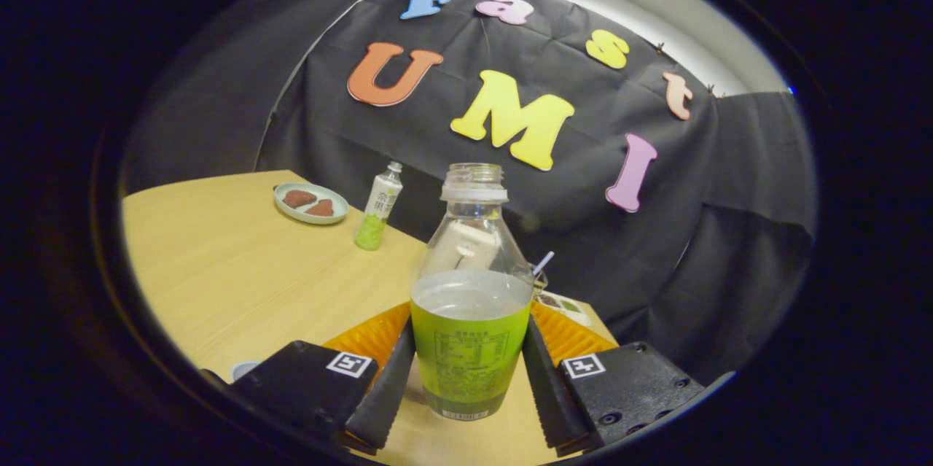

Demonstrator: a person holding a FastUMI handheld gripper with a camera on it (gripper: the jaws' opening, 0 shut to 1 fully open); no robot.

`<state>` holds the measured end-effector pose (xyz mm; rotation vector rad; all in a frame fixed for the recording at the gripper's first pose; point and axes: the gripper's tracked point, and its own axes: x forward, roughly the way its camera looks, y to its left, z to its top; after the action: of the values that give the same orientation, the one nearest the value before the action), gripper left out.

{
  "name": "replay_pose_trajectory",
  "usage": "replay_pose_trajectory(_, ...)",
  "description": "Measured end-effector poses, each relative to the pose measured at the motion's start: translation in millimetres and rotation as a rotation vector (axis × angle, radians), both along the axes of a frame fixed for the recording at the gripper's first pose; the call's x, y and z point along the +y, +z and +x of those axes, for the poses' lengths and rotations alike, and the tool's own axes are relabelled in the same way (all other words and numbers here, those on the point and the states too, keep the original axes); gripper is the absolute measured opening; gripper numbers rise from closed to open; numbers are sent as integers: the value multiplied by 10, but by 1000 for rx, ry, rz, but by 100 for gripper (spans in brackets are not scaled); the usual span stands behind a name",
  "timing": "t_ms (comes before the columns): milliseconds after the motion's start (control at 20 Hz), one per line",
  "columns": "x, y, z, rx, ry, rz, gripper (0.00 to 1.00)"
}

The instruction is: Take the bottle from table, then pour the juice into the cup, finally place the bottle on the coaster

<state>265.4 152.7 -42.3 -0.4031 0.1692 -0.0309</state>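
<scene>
An uncapped clear bottle (470,305) with a green label and clear liquid up to its shoulder stands upright between my fingers. My gripper (469,338) is shut on it, one finger pressing each side of the label. The bottle's base is at or just above the wooden table (240,284); I cannot tell whether it touches. A pale round rim, perhaps the cup (244,369), peeks out beside the left finger, mostly hidden by the gripper body.
Beyond the fingers to the left stand a small bottle of green liquid (379,207) and a pale plate (311,203) with two brown pieces. A straw (543,262) and a small packet (567,307) show just behind the held bottle on the right, near the table's edge.
</scene>
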Motion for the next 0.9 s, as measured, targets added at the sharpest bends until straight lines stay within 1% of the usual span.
replay_pose_trajectory(150, 81, -105, 146, 4, 42, 124, 81)
replay_pose_trajectory(250, 49, -111, 191, -22, 40, 189, 80)
replay_pose_trajectory(300, 66, -109, 210, -32, 51, 221, 80)
replay_pose_trajectory(450, 180, -143, 199, -47, 104, 324, 80)
replay_pose_trajectory(550, 222, -163, 297, -41, 128, 386, 80)
replay_pose_trajectory(750, 232, -231, 328, -40, 154, 407, 80)
replay_pose_trajectory(800, 162, -234, 350, -55, 127, 384, 80)
replay_pose_trajectory(900, 81, -204, 405, -76, 113, 369, 80)
